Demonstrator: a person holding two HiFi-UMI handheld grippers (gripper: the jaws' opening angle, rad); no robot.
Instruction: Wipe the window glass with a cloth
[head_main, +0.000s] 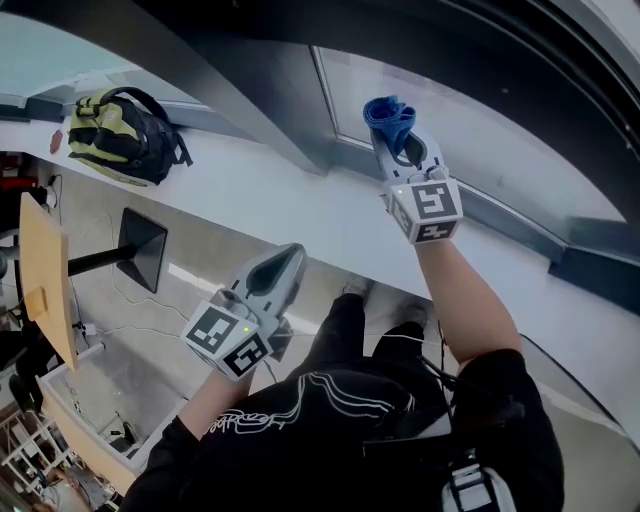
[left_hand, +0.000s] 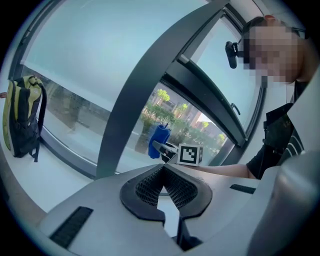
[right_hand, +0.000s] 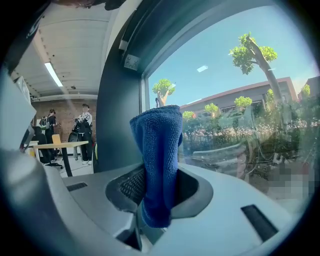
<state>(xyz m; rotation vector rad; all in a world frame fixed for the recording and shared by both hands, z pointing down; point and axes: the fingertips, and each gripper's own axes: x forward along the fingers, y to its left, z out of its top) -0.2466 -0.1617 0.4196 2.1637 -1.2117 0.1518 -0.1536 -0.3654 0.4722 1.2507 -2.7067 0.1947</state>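
My right gripper (head_main: 398, 140) is shut on a blue cloth (head_main: 389, 119), held up close to the window glass (head_main: 480, 130) near the dark mullion (head_main: 270, 100). Seen from the right gripper view, the blue cloth (right_hand: 157, 150) stands upright out of the shut jaws in front of the glass (right_hand: 240, 100); I cannot tell whether it touches the pane. My left gripper (head_main: 288, 266) hangs lower, over the white sill (head_main: 250, 195), its jaws shut with nothing between them. The left gripper view shows the right gripper's marker cube (left_hand: 190, 154) and the cloth (left_hand: 159, 140) ahead.
A black and yellow backpack (head_main: 118, 133) lies on the sill at the far left. A wooden table edge (head_main: 45, 280) and a black stand (head_main: 140, 245) are below left. People stand in the room's background (right_hand: 82, 132).
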